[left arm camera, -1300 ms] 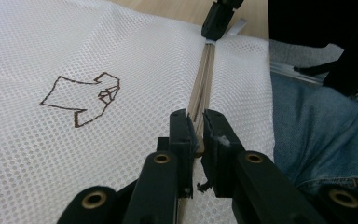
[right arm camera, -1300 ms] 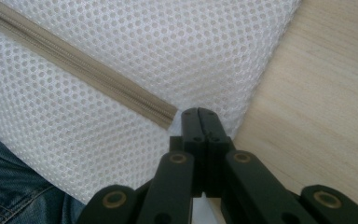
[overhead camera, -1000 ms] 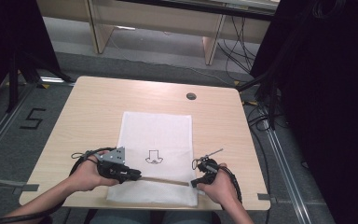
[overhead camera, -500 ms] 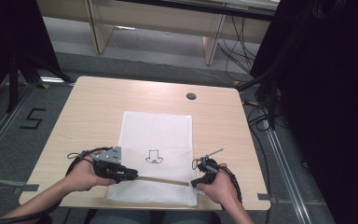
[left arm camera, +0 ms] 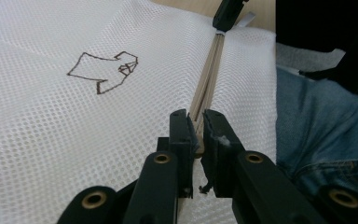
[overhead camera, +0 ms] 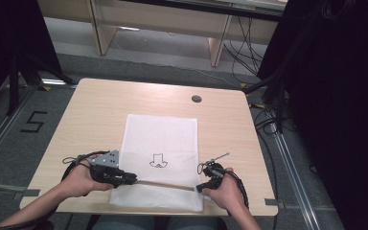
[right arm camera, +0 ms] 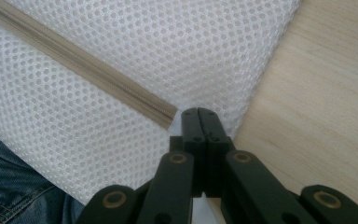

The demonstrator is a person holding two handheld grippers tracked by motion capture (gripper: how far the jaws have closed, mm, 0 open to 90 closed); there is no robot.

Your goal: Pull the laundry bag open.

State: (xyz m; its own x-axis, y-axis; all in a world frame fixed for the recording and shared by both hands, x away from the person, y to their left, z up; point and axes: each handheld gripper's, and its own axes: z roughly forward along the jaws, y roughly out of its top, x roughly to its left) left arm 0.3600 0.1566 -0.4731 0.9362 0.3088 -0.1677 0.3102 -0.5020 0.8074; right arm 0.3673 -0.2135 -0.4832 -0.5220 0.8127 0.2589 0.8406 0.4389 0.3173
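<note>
Fingers of both grippers pinch the white mesh bag [overhead camera: 162, 143] at its beige zipper [overhead camera: 165, 184].

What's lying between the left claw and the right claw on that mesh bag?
The tan zipper runs along the white mesh bag from the left claw to the right claw; nothing else lies there, as the high view shows.

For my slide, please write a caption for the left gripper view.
Left gripper pinches the beige zipper of a white mesh bag.
</note>
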